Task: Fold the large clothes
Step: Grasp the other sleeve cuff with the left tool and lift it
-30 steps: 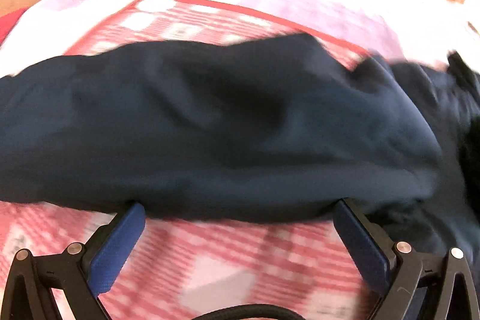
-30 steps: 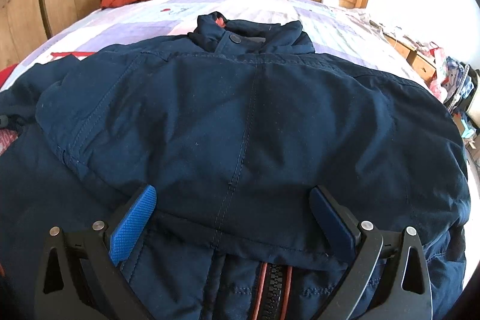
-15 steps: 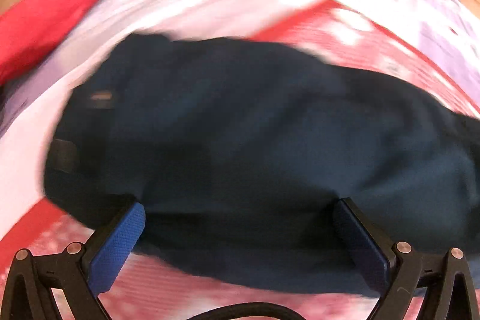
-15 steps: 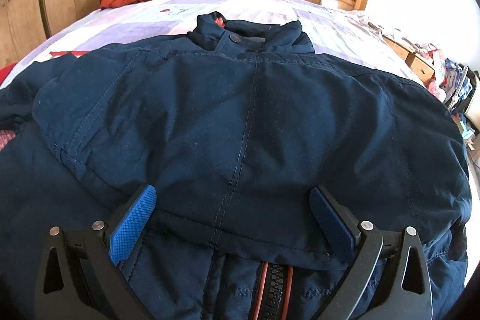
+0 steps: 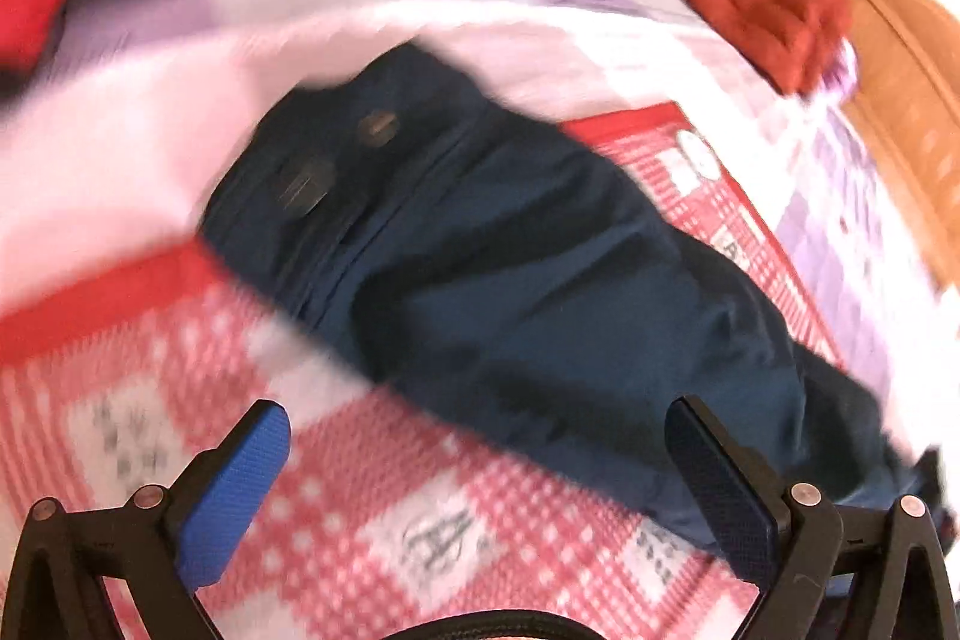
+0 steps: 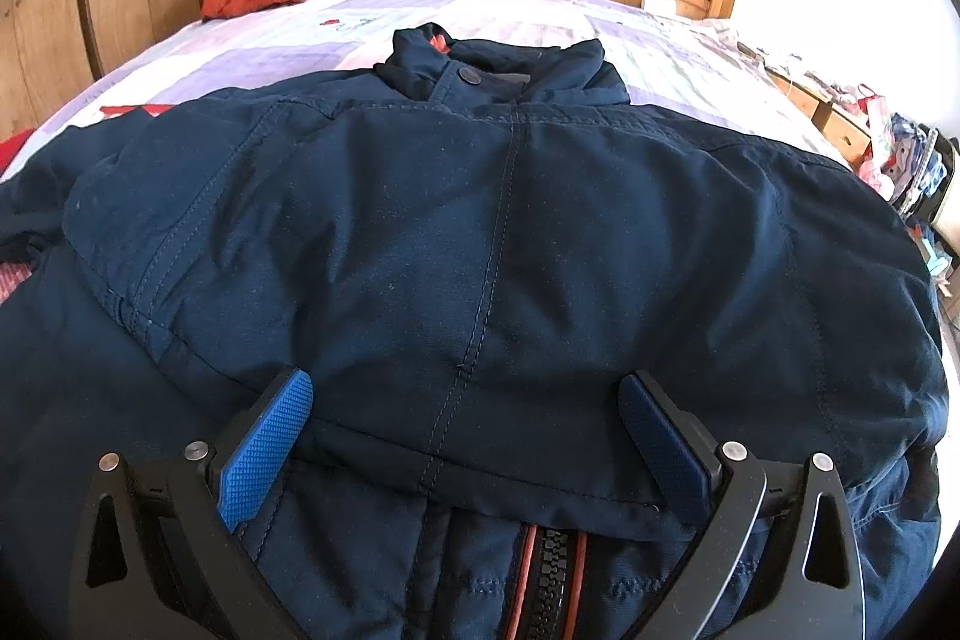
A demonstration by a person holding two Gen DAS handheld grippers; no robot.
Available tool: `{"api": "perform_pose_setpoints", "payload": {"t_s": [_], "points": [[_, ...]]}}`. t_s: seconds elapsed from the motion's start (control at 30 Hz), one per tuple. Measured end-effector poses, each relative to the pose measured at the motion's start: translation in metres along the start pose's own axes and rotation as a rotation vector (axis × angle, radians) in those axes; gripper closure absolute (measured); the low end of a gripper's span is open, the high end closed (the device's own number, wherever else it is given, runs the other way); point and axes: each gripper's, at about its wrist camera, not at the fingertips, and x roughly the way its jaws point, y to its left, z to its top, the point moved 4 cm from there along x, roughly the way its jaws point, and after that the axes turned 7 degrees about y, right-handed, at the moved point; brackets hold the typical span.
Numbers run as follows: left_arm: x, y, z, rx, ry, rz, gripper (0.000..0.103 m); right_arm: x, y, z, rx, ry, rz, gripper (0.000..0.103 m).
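Two hand-held grippers stand open and empty over a navy jacket (image 6: 498, 244) spread on the bed (image 6: 336, 40). Nearer the sleeve (image 5: 540, 292), the left hand-held gripper (image 5: 477, 460) faces it just ahead, long axis slanting up-left toward the snap-buttoned cuff (image 5: 324, 172). Resting low on the matte, stitched, padded body, the right hand-held gripper (image 6: 465, 436) points toward the collar (image 6: 498, 70).

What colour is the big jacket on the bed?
Dark navy blue. The jacket shows best in the right wrist view, where its zipper has orange-red edging.
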Motion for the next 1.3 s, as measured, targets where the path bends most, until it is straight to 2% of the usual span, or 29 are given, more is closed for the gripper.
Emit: {"api": "perform_pose_setpoints", "payload": {"t_s": [0.13, 0.33, 0.53, 0.57, 0.67, 0.7, 0.73, 0.87, 0.97, 1.07, 1.2, 1.3], "points": [[0.014, 0.023, -0.005, -0.17, 0.062, -0.091, 0.001, 0.0, 0.0, 0.0, 0.0, 0.0, 0.0, 0.0], [0.04, 0.0, 0.019, -0.173, 0.039, -0.136, 0.001, 0.001, 0.0, 0.0, 0.003, -0.002, 0.008, 0.0], [0.063, -0.007, 0.053, -0.27, 0.032, -0.151, 0.003, 0.002, 0.0, 0.001, 0.005, -0.003, 0.011, 0.0], [0.064, -0.008, 0.057, -0.272, 0.032, -0.166, 0.009, 0.002, 0.0, 0.001, 0.005, -0.003, 0.011, 0.0], [0.058, -0.011, 0.061, -0.244, 0.021, -0.184, 0.062, 0.002, 0.0, 0.001, 0.006, -0.003, 0.012, 0.0], [0.054, -0.01, 0.06, -0.243, 0.014, -0.212, 0.076, 0.003, 0.001, 0.002, 0.006, -0.003, 0.012, 0.0], [0.05, -0.011, 0.059, -0.231, 0.002, -0.228, 0.082, 0.002, 0.0, 0.001, 0.006, -0.004, 0.011, 0.0], [0.042, -0.019, 0.061, -0.152, -0.011, -0.197, 0.087, 0.002, 0.0, 0.001, 0.006, -0.004, 0.011, 0.0], [0.041, -0.018, 0.064, -0.181, -0.031, -0.163, 0.091, 0.003, 0.0, 0.001, 0.006, -0.003, 0.011, 0.0], [0.032, -0.025, 0.064, -0.148, -0.064, -0.098, 0.092, 0.003, 0.0, 0.001, 0.007, -0.003, 0.013, 0.0], [0.009, -0.026, 0.069, -0.119, -0.111, -0.048, 0.092, 0.003, 0.0, 0.002, 0.006, -0.004, 0.013, 0.0], [0.004, -0.023, 0.07, -0.108, -0.101, -0.003, 0.092, 0.004, 0.001, 0.003, 0.008, 0.002, 0.015, 0.0]]}}
